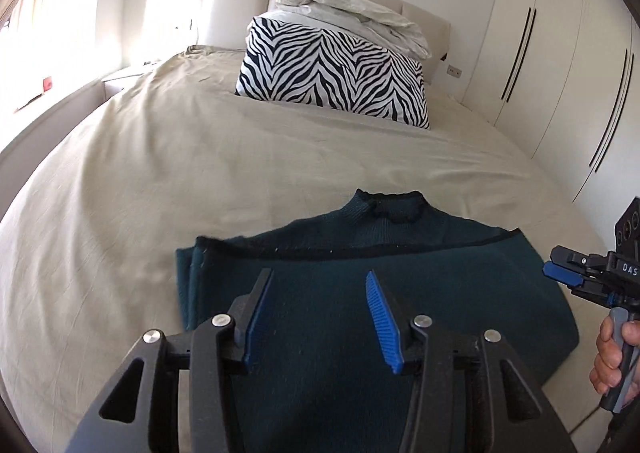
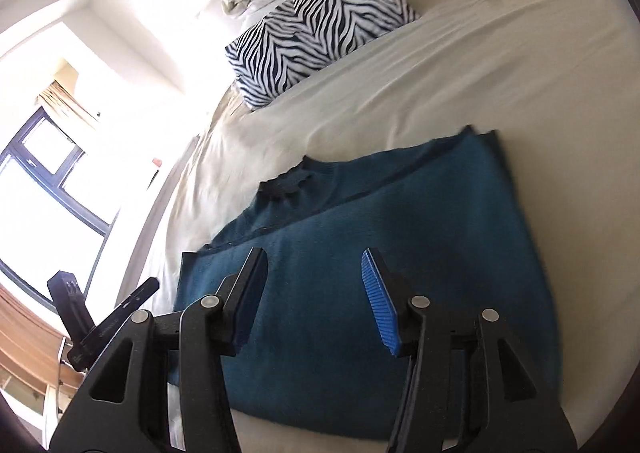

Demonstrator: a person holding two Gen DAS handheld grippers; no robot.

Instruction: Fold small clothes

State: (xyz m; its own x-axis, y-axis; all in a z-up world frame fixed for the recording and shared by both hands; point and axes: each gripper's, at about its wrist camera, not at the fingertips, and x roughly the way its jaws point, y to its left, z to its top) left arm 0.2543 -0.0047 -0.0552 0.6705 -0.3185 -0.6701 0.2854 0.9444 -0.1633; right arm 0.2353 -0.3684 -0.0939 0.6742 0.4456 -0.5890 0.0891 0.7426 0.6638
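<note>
Garment: a dark teal knit sweater (image 1: pixel 360 293) lies flat on the beige bedsheet (image 1: pixel 160 173), at 6 o'clock in both wrist views, with its collar toward 12 o'clock and the lower half already folded up over the chest.
Fold edge: a dark hem line crosses the sweater just below the collar; the left side shows stacked layers at about 9 o'clock of the garment.
Left gripper (image 1: pixel 320 309): jaws parted, nothing between the blue pads, hovering over the sweater's middle.
Right gripper (image 2: pixel 316 293): jaws likewise apart and empty, above the sweater; in the left view it sits at 3 o'clock, gripped by a hand (image 1: pixel 612 357).
Handling: probably soft, limp and fairly light, with a thick grippy knit; layers are likely to slide and sag if lifted by one point.
Where to take hold: judging by the lie, pinch all stacked layers at a side edge, one gripper near the hem line, one near the bottom fold.
Surroundings: a zebra pillow (image 1: pixel 332 69) lies at 12 o'clock, well apart.
</note>
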